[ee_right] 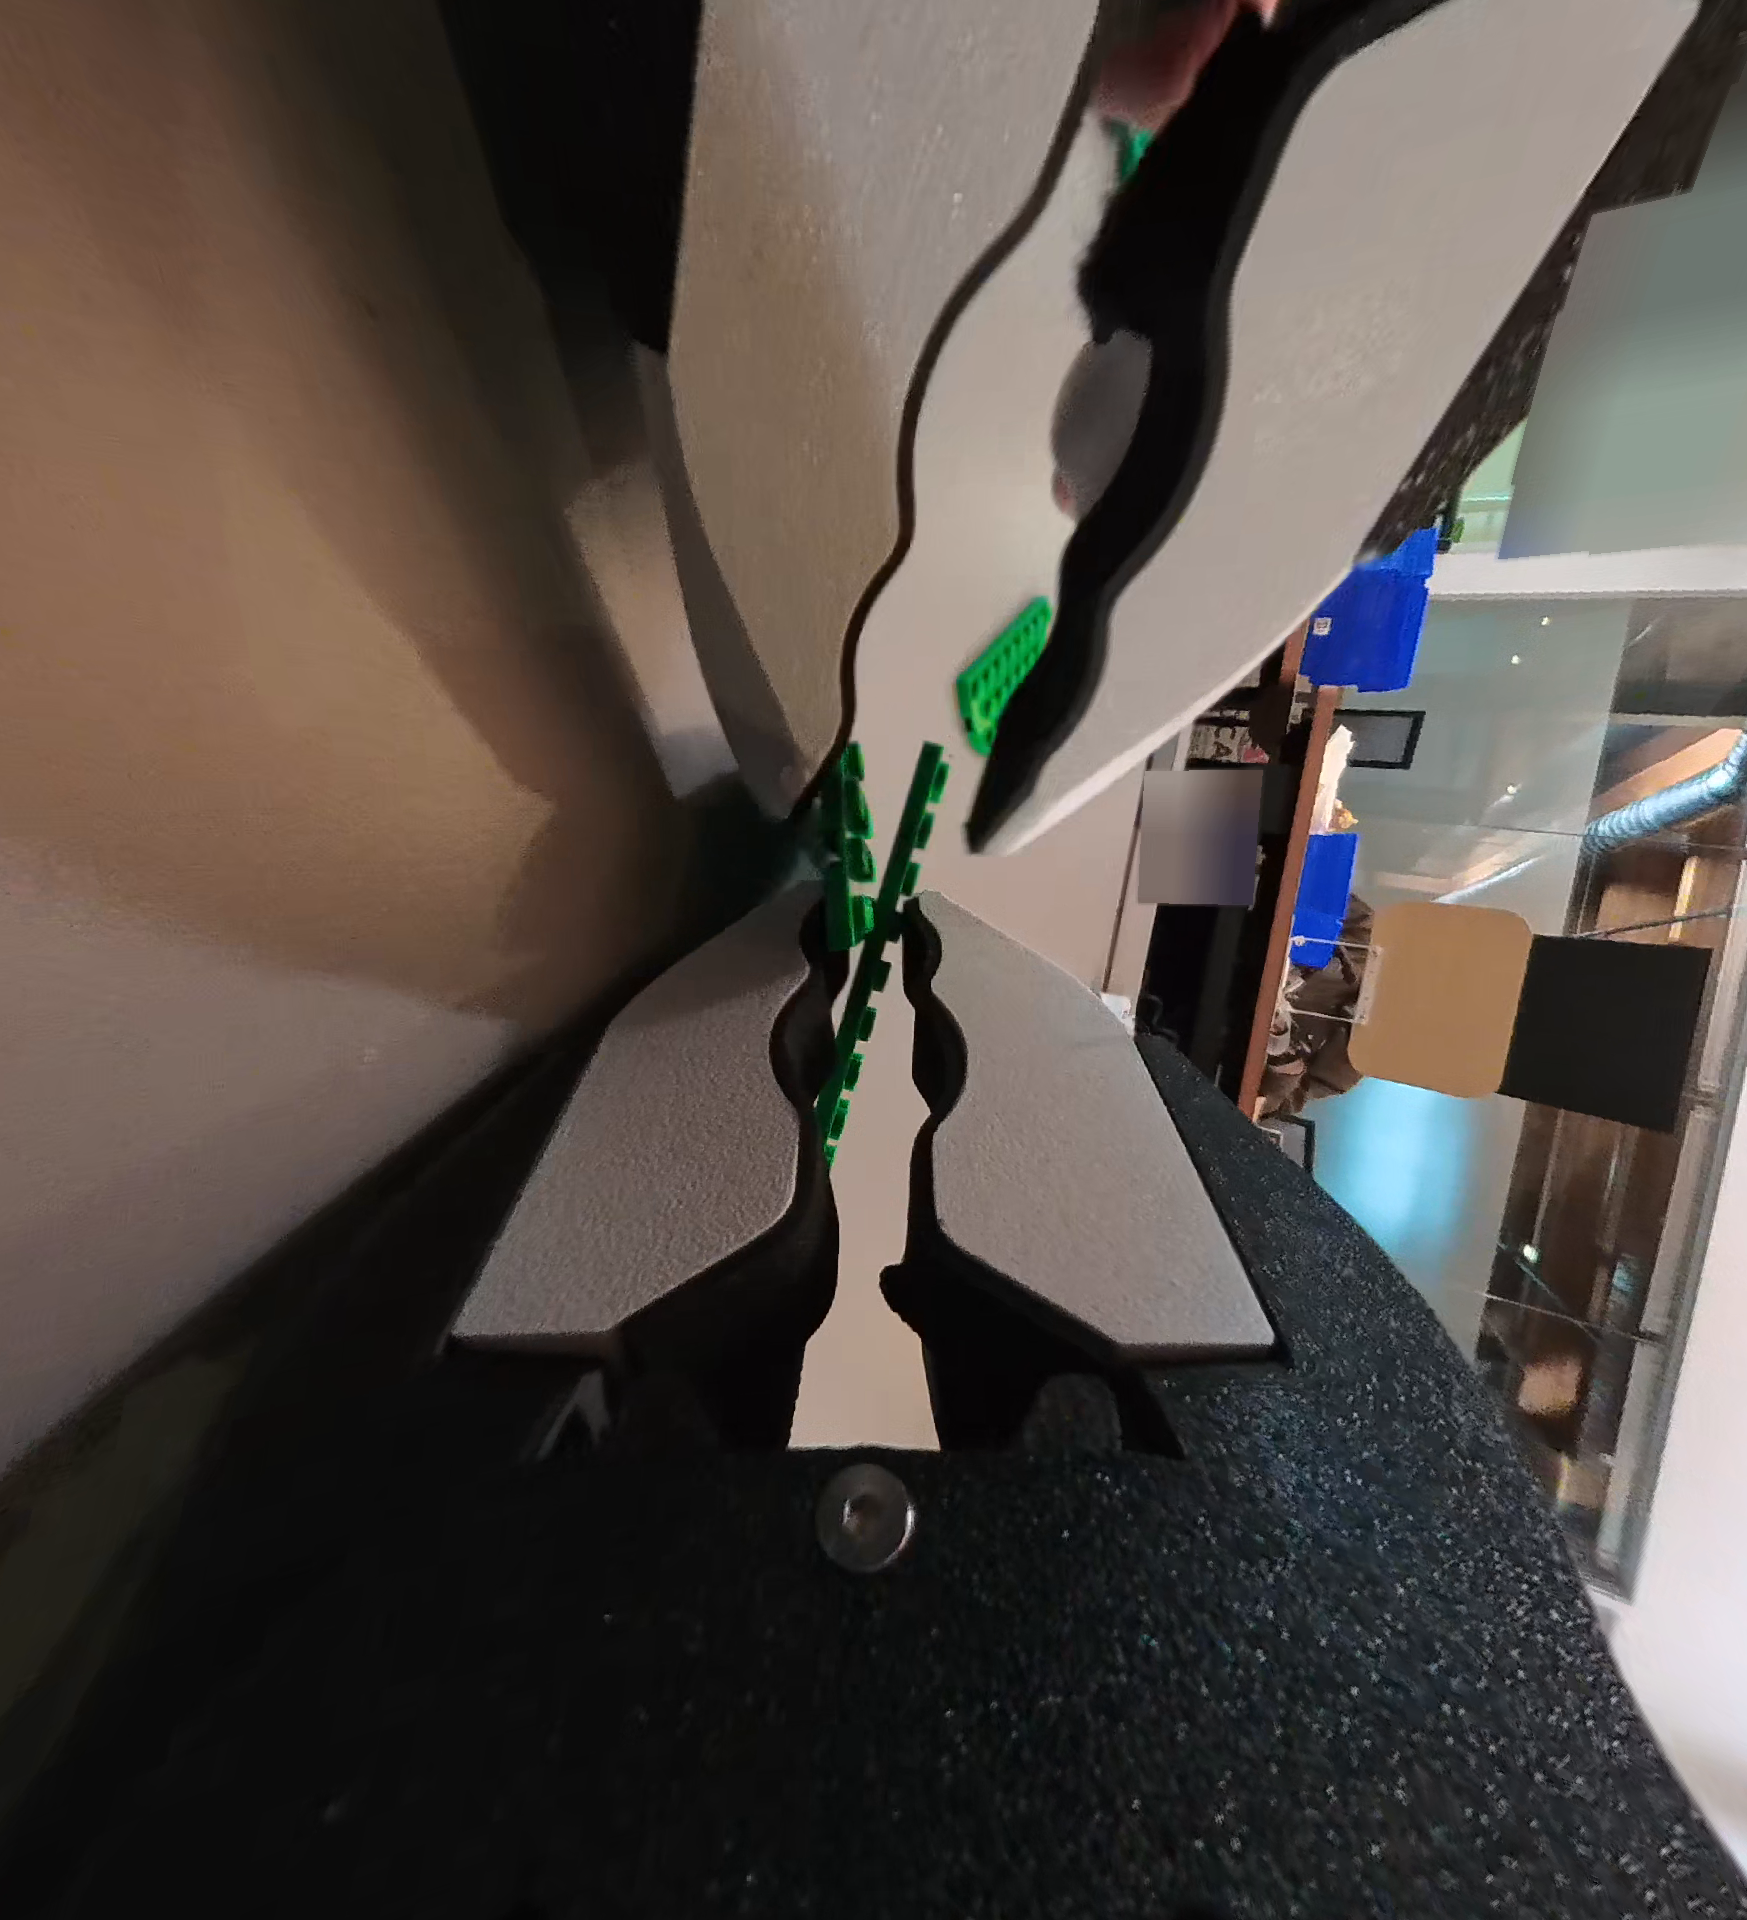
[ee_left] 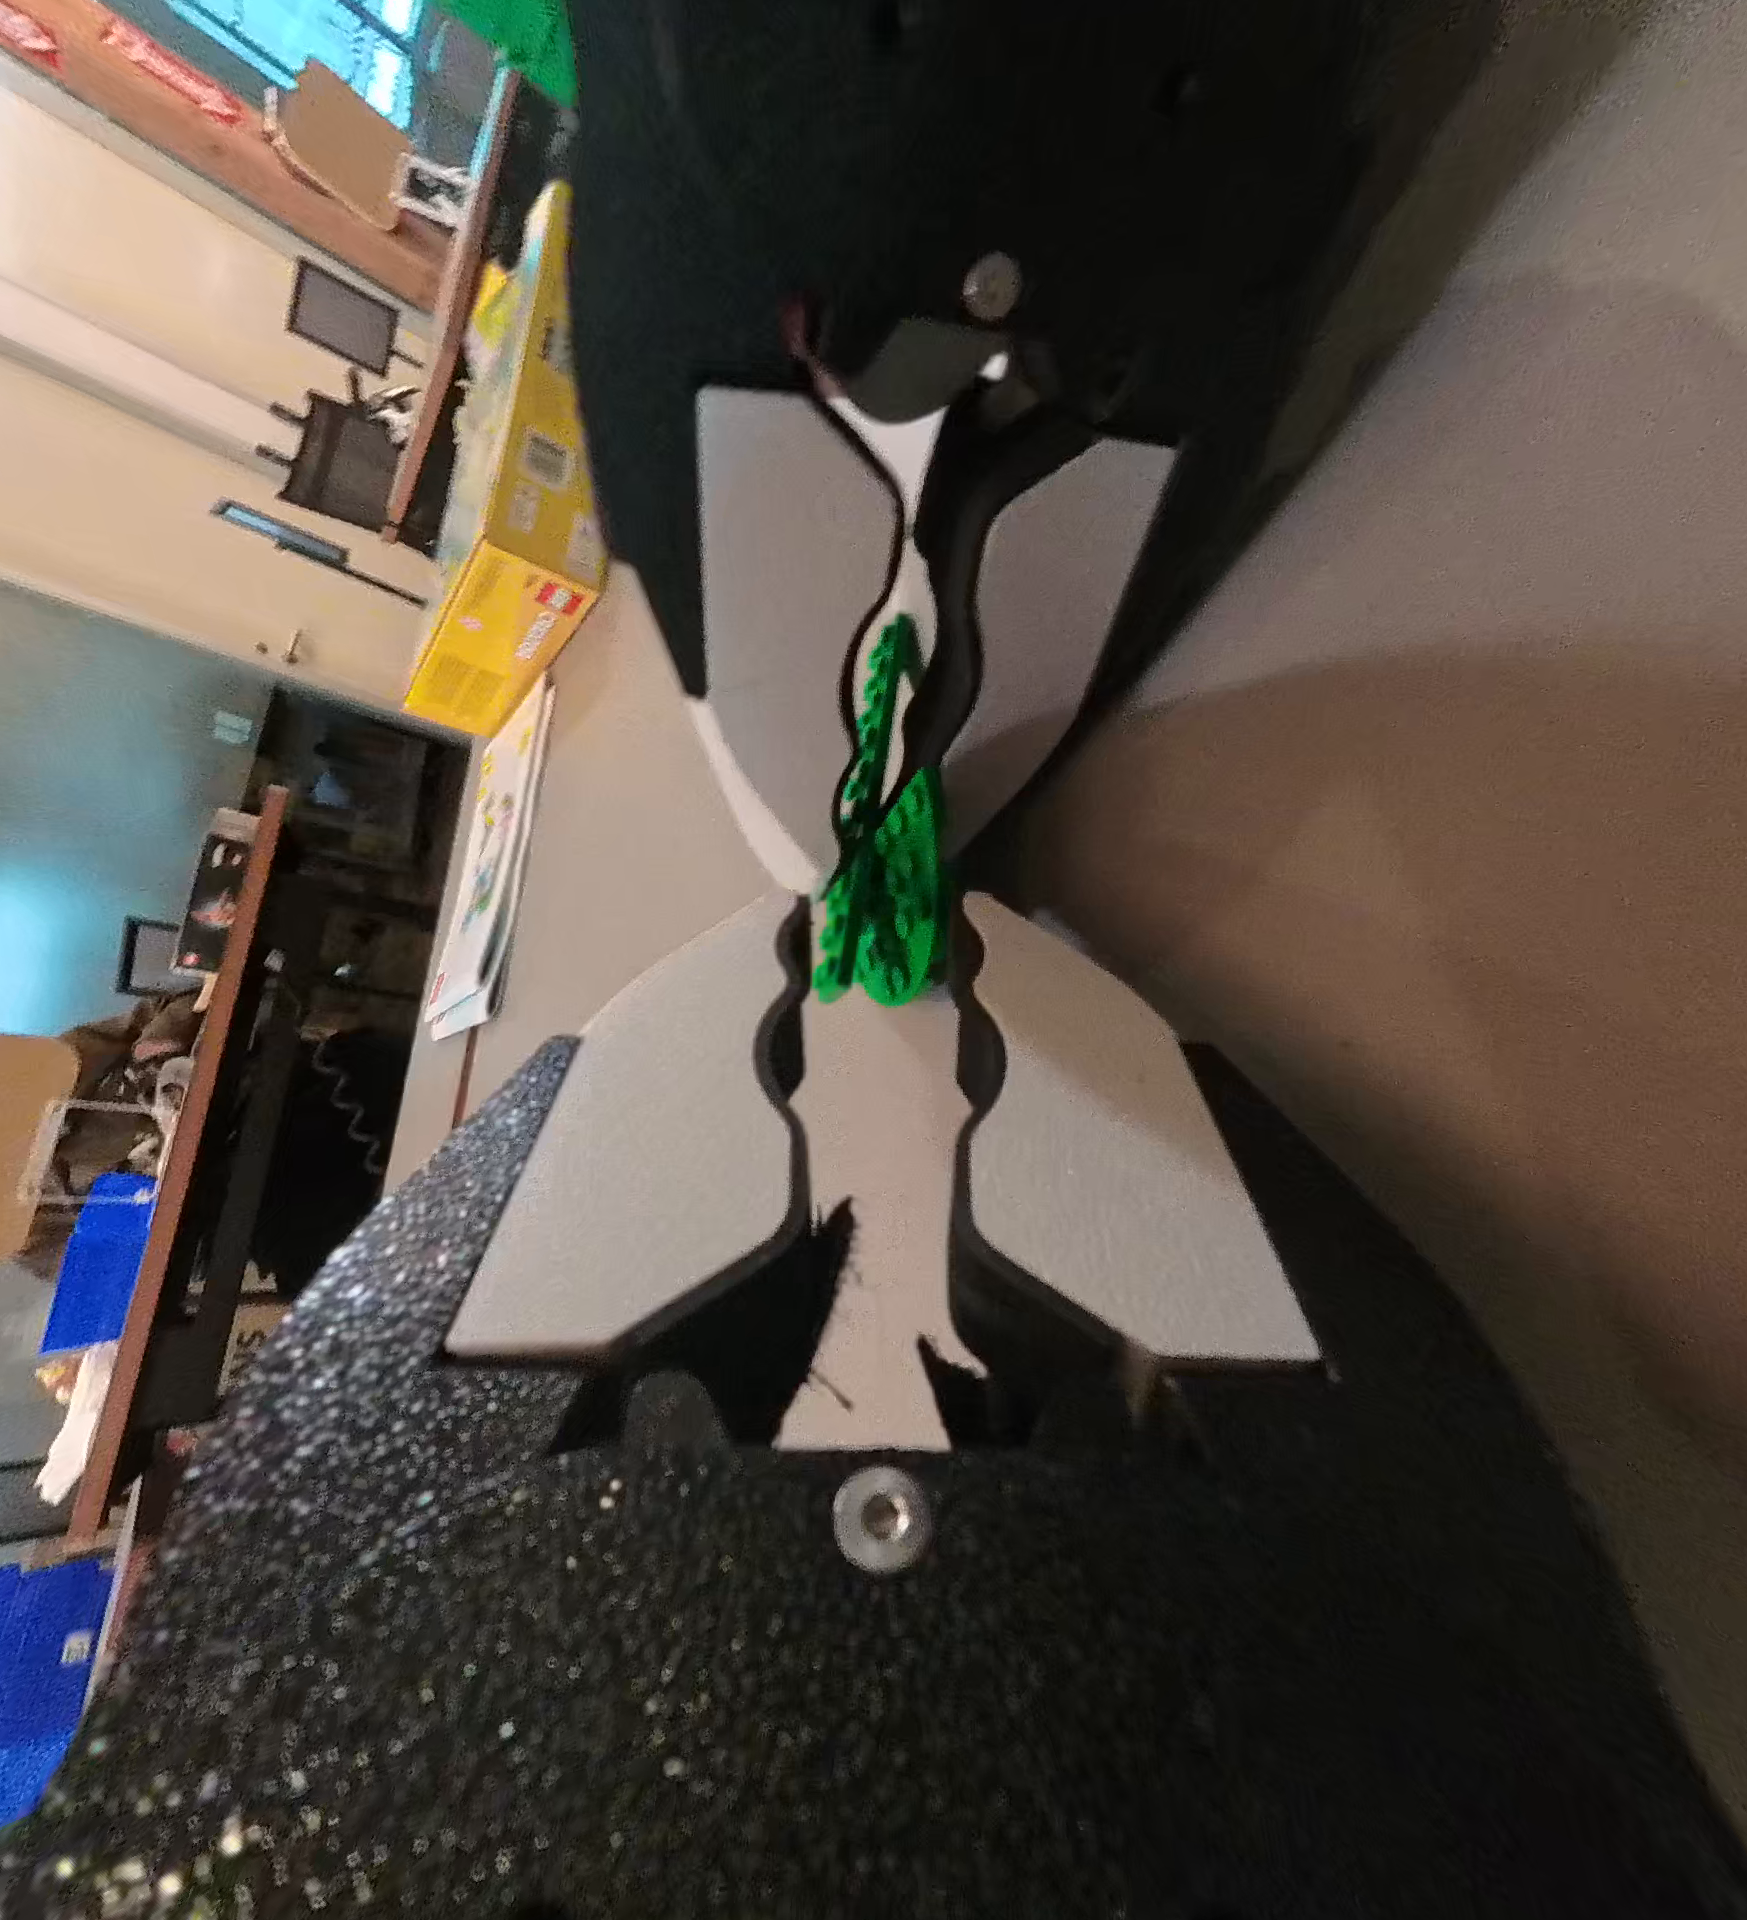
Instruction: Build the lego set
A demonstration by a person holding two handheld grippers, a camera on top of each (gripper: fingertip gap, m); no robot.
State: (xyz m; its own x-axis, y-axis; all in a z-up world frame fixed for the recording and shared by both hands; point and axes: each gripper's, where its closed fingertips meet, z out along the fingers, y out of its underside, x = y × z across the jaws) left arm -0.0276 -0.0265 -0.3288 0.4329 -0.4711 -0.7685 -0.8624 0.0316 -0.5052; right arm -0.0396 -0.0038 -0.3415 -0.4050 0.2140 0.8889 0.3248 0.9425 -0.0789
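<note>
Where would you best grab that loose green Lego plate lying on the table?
Probably by its two long edges, coming straight down from above. The loose green plate lies flat on the white table, so only its thin sides offer a pinch. Both grippers look busy with other green plates now.

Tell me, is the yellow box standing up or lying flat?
Lying flat. The yellow box rests on a broad side on the table, near the booklet.
</note>
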